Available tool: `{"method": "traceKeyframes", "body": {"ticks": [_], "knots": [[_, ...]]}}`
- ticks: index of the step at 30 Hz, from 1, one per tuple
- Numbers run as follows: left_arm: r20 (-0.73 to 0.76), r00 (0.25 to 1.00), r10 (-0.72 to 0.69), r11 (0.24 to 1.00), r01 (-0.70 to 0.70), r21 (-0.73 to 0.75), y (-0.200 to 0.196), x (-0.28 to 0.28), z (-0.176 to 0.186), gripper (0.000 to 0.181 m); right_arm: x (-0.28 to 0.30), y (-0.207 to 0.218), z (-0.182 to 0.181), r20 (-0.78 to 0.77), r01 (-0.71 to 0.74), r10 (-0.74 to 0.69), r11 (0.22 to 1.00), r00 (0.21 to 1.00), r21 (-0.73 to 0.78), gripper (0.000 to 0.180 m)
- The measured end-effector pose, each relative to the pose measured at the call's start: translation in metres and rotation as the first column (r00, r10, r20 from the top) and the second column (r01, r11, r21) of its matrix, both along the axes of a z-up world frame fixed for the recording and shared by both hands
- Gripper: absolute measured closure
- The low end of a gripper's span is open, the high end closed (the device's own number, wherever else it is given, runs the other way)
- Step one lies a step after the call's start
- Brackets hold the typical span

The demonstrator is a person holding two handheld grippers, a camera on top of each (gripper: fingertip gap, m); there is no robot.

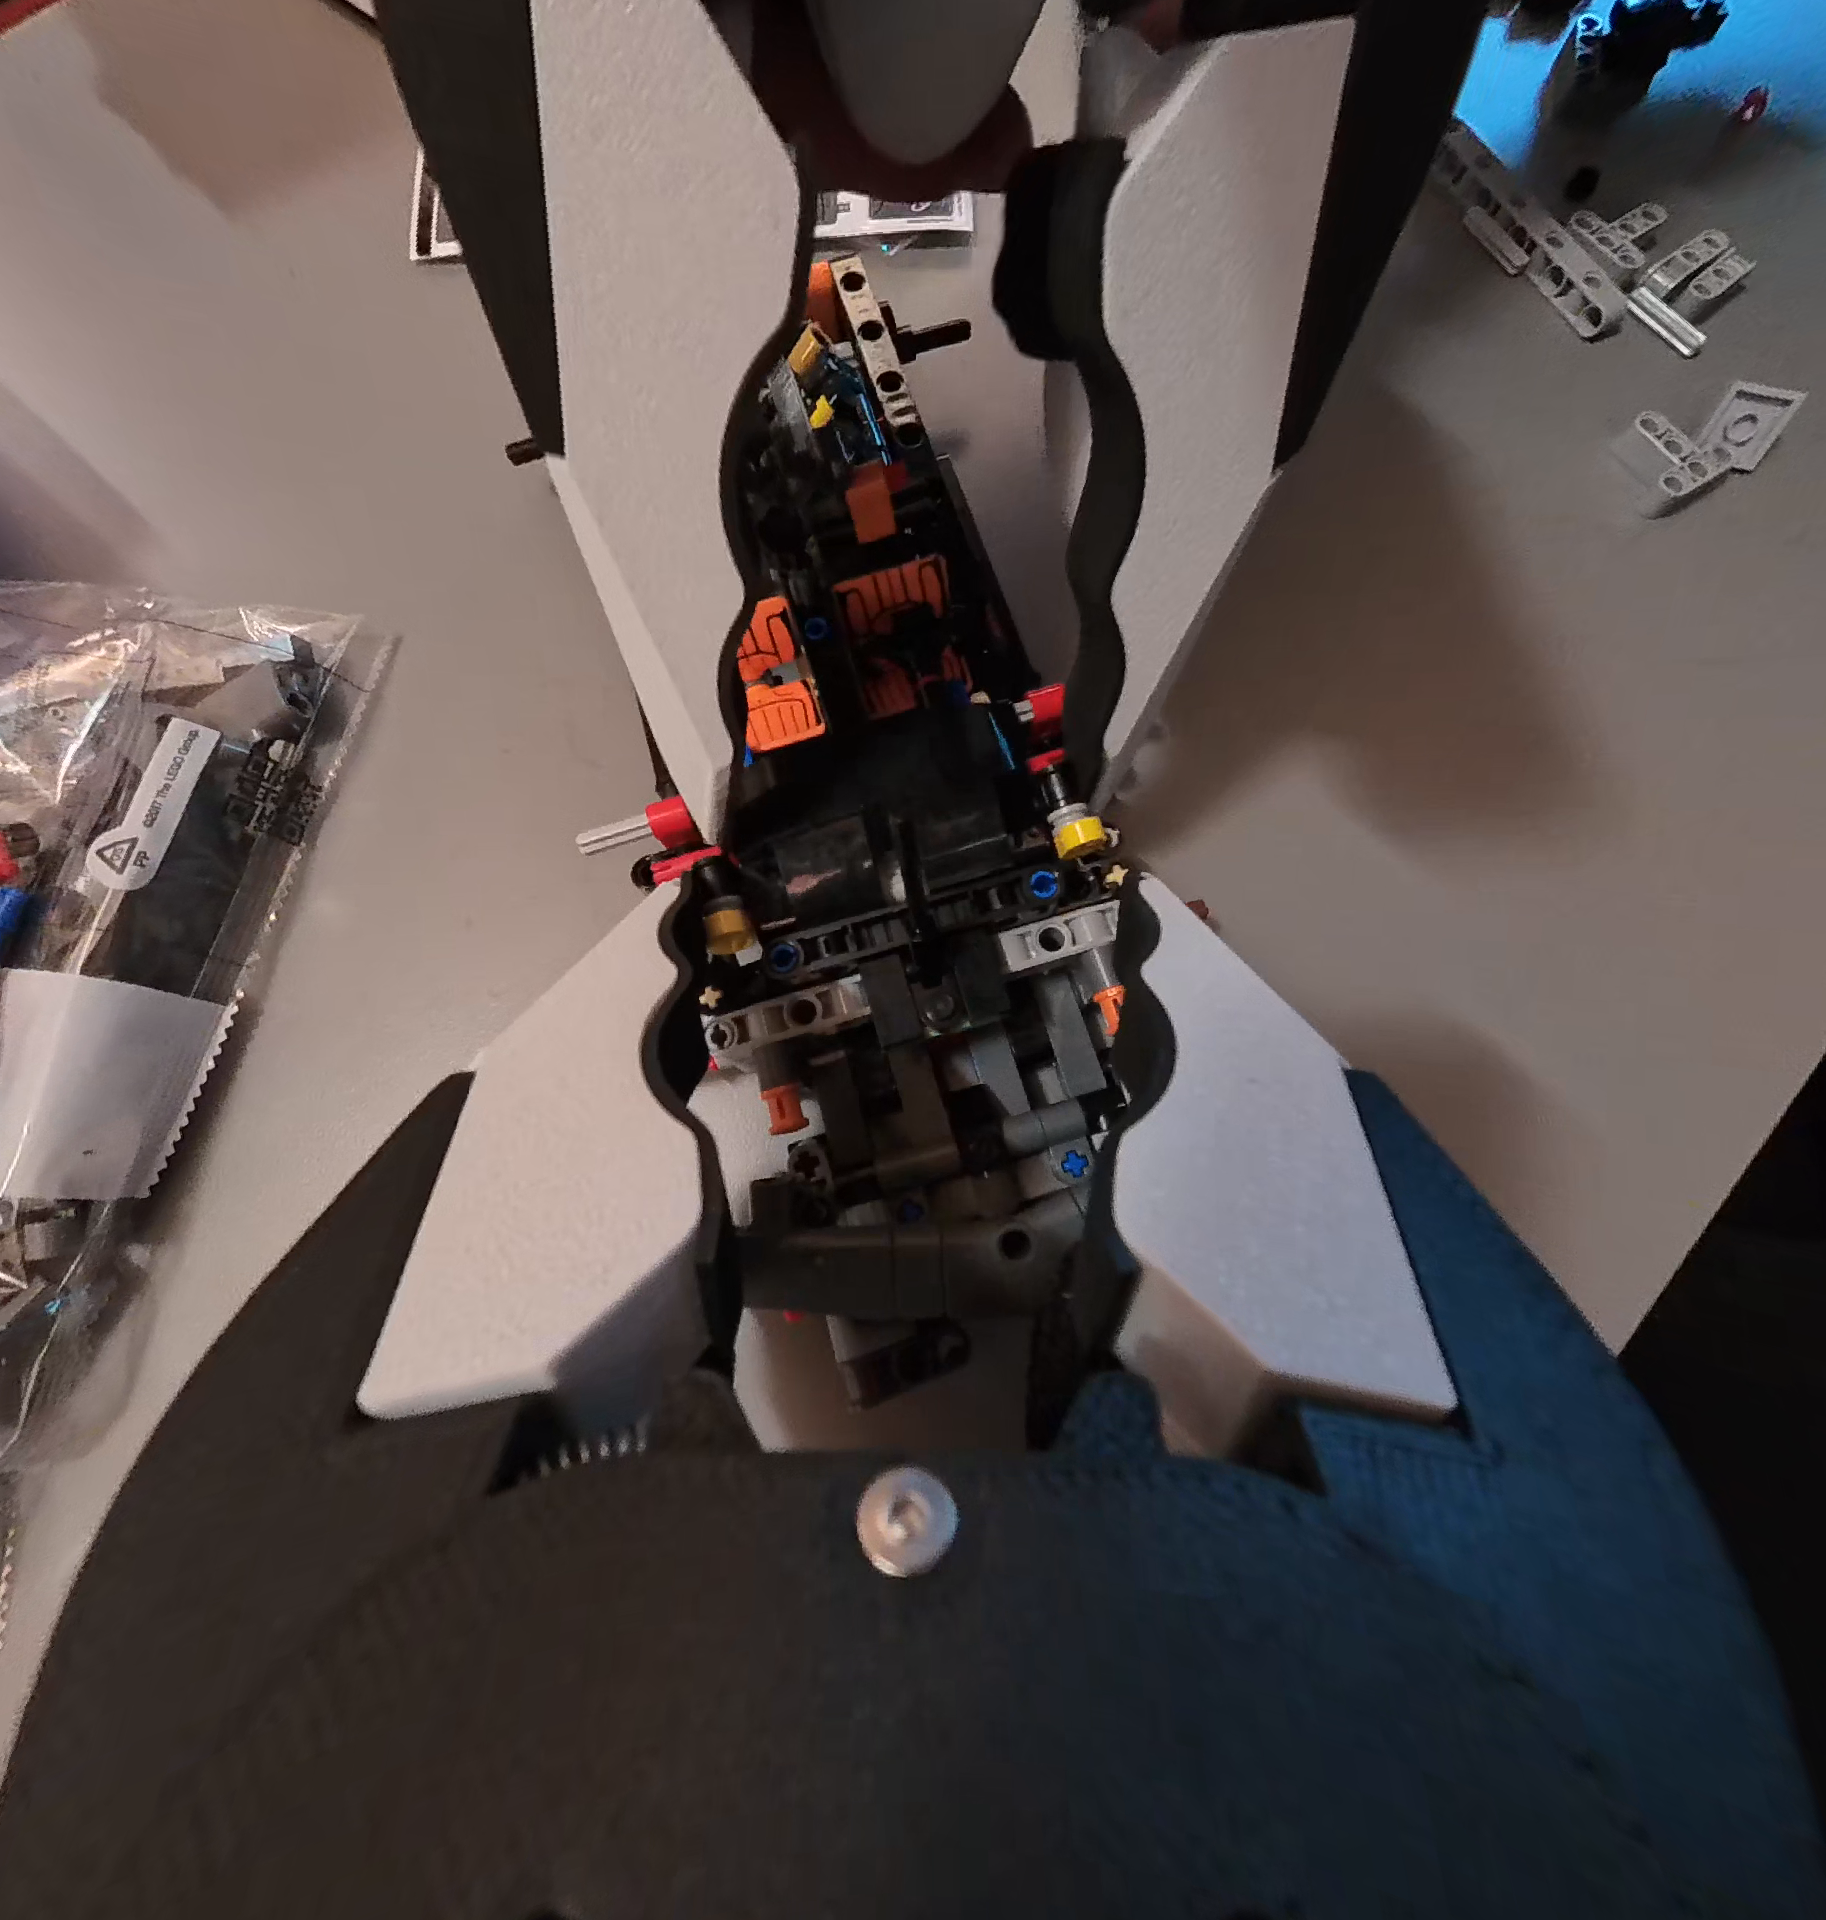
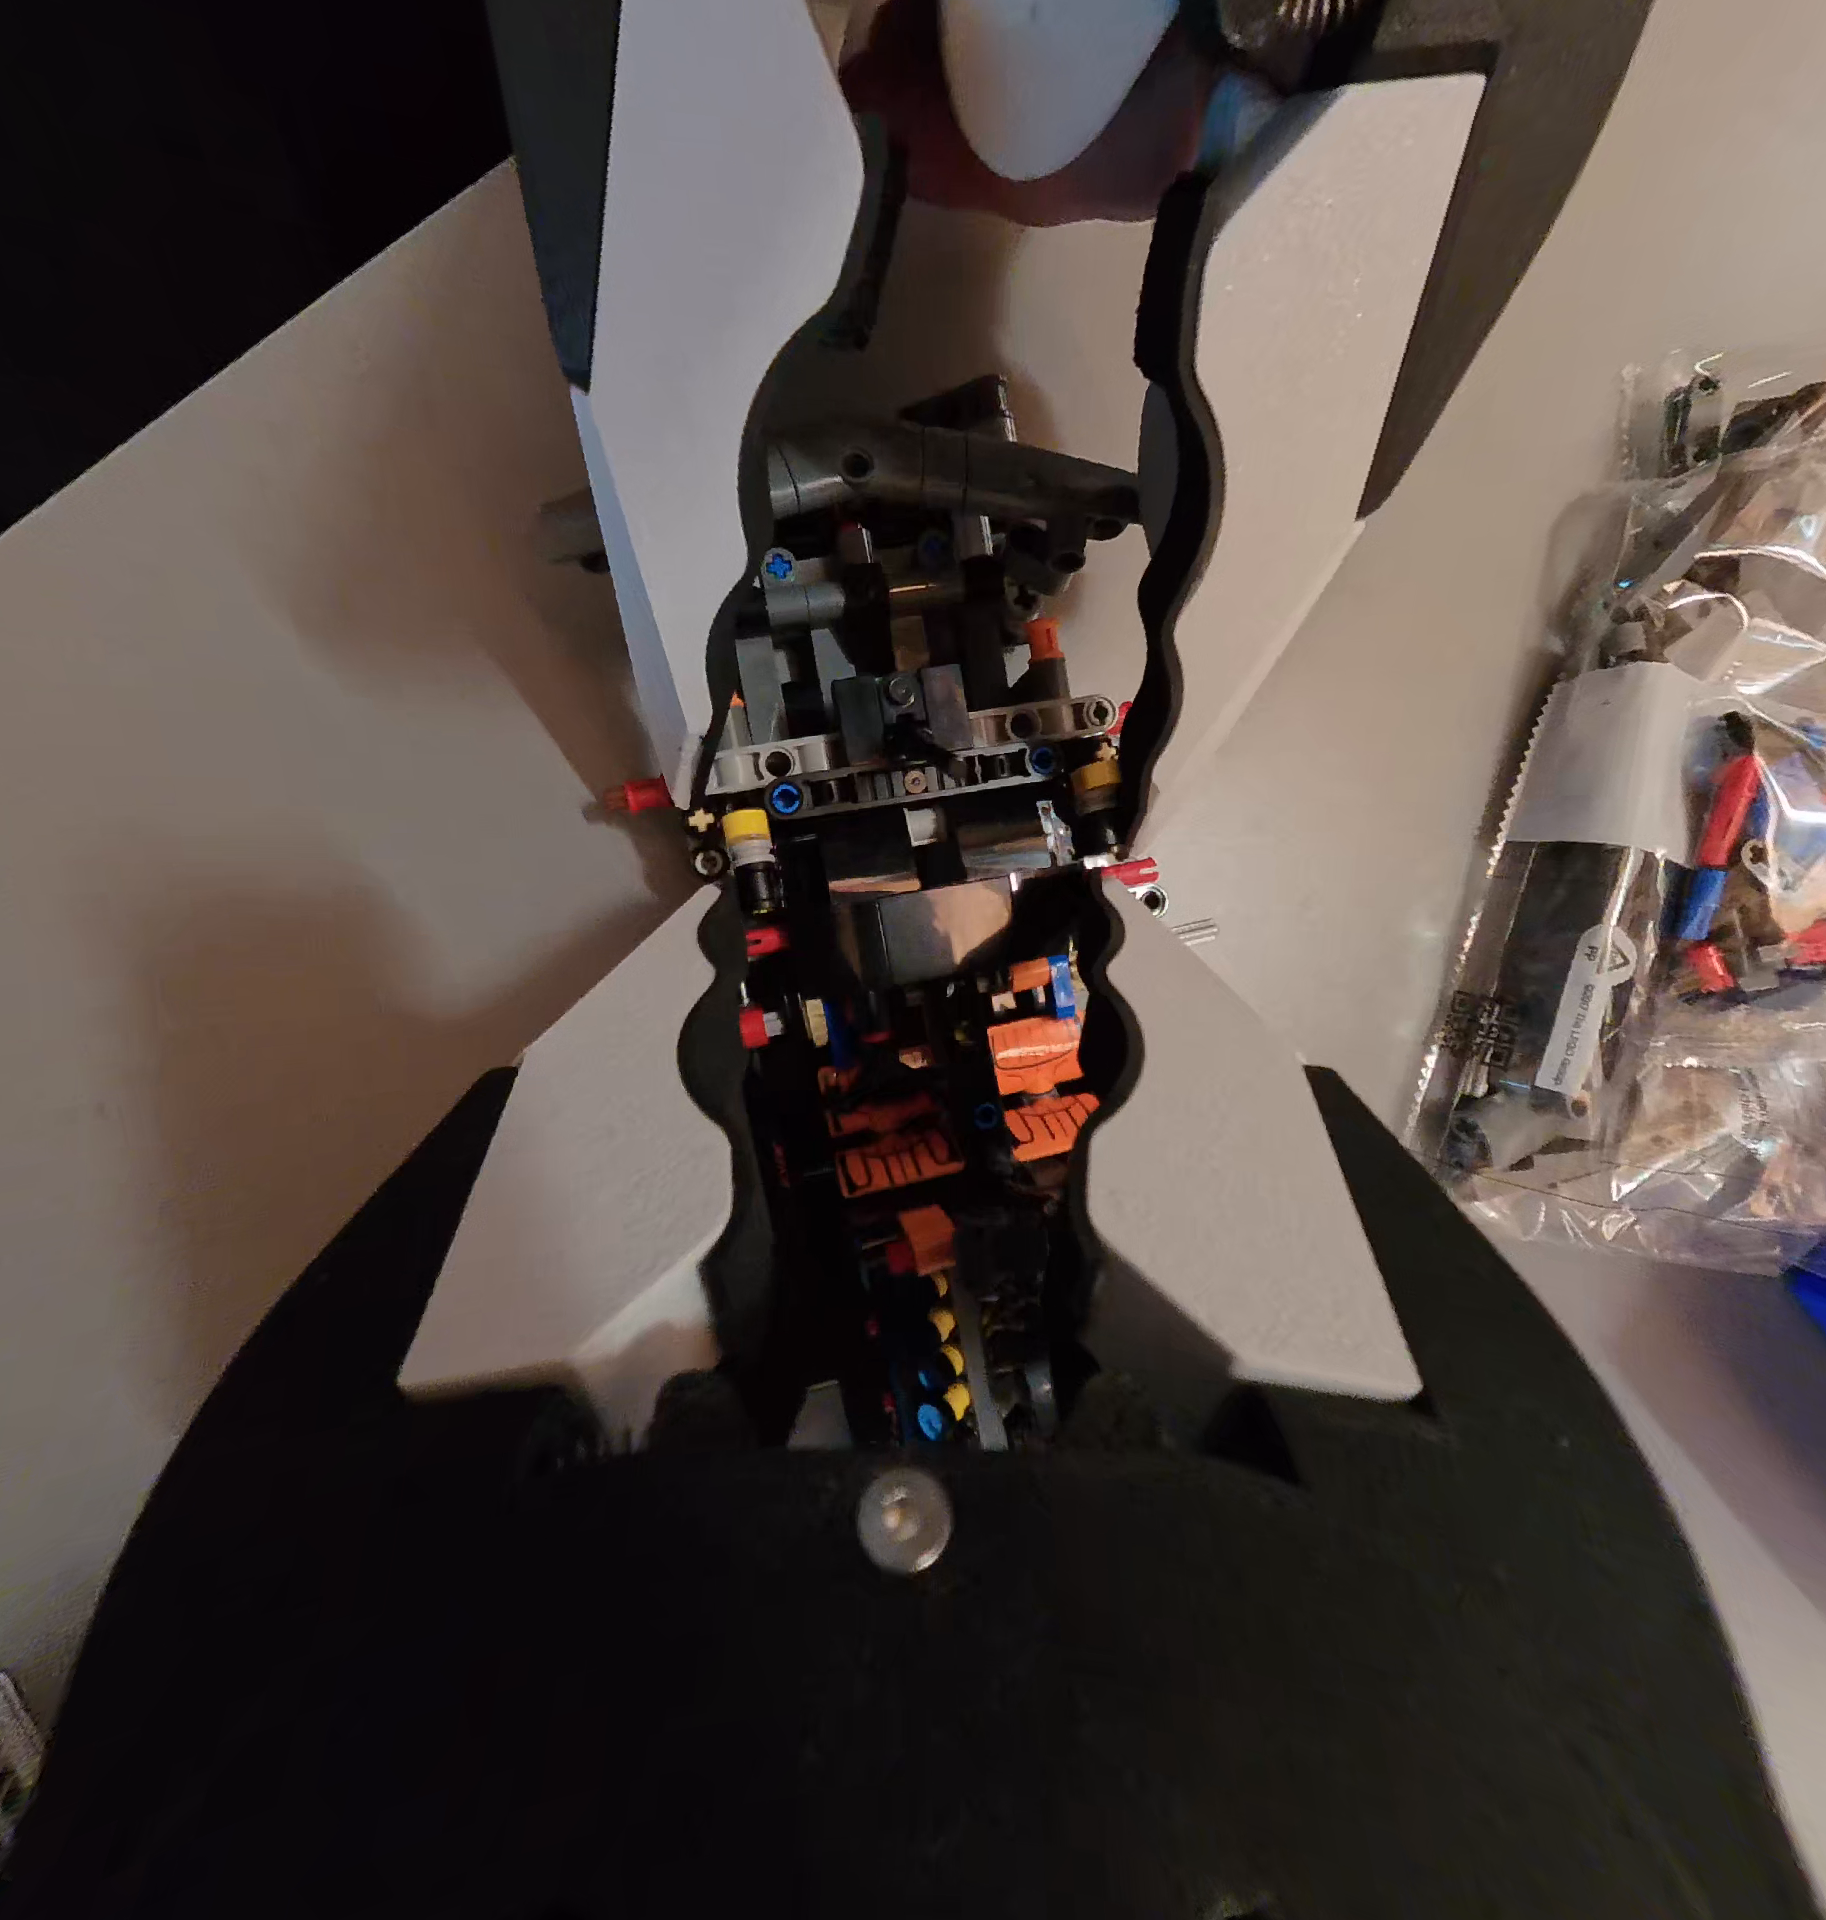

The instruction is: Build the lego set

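lego model (image 1: 888, 831): both tongs, left (image 1: 909, 862) and right (image 2: 909, 862), clamped on its flanks from opposite ends. keep squeeze even; parts bag (image 1: 109, 883) beside model.

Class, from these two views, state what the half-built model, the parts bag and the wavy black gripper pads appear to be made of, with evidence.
Half-built model: hard moulded plastic, likely; glossy highlights, crisp pin holes.
Parts bag: thin clear plastic film; crinkles, glare, contents visible.
Gripper pads: matte black, possibly foam or rubber; no shine, soft wavy edges.
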State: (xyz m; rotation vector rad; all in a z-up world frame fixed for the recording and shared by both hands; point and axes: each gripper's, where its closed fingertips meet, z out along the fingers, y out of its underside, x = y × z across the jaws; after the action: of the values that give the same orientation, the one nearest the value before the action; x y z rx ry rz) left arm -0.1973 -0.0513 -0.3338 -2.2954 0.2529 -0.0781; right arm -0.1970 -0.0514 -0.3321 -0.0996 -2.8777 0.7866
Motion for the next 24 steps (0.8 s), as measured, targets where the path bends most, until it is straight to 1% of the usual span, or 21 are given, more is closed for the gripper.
{"method": "traceKeyframes", "body": {"ticks": [2,3,4,6,8,10,13,17,21,24], "knots": [[0.0,1.0,-0.003,1.0,0.003,0.002,0.001,0.002,0.001,0.103,0.001,0.002,0.001,-0.011,0.01,-0.009,1.0,1.0,0.018,0.116],[-0.004,1.0,0.004,1.0,-0.004,0.0,0.0,0.001,0.001,0.1,0.001,0.003,0.005,-0.023,0.02,-0.02,1.0,1.0,0.015,0.11],[-0.02,1.0,0.02,1.0,-0.02,0.004,-0.001,-0.002,0.003,0.095,0.001,0.005,0.012,-0.032,0.033,-0.033,0.999,0.999,0.003,0.108],[0.018,0.999,0.026,0.999,-0.027,0.019,-0.007,-0.002,0.011,0.094,0.006,0.012,0.027,-0.044,0.074,-0.075,0.997,0.996,-0.023,0.106],[0.062,0.997,0.046,0.998,-0.048,0.03,-0.016,-0.005,0.017,0.094,0.014,0.023,0.036,-0.039,0.13,-0.131,0.991,0.991,-0.02,0.111],[0.076,0.994,0.079,0.997,-0.079,0.004,-0.03,-0.014,0.014,0.094,0.027,0.036,0.037,-0.019,0.19,-0.19,0.982,0.982,0.004,0.116],[0.154,0.983,0.099,0.995,-0.094,-0.045,-0.048,-0.019,0.003,0.095,0.046,0.049,0.034,0.029,0.278,-0.278,0.96,0.96,0.005,0.121],[0.225,0.97,0.087,0.996,-0.082,-0.034,-0.053,-0.011,-0.004,0.101,0.066,0.051,0.037,0.052,0.356,-0.354,0.933,0.934,-0.044,0.125],[0.237,0.968,0.078,0.997,-0.074,-0.024,-0.054,0.007,-0.005,0.106,0.084,0.061,0.046,0.01,0.431,-0.432,0.899,0.902,-0.072,0.124],[0.24,0.97,0.042,0.999,-0.035,-0.034,-0.054,0.03,-0.008,0.113,0.098,0.08,0.059,-0.037,0.491,-0.496,0.866,0.868,-0.098,0.122]]}}
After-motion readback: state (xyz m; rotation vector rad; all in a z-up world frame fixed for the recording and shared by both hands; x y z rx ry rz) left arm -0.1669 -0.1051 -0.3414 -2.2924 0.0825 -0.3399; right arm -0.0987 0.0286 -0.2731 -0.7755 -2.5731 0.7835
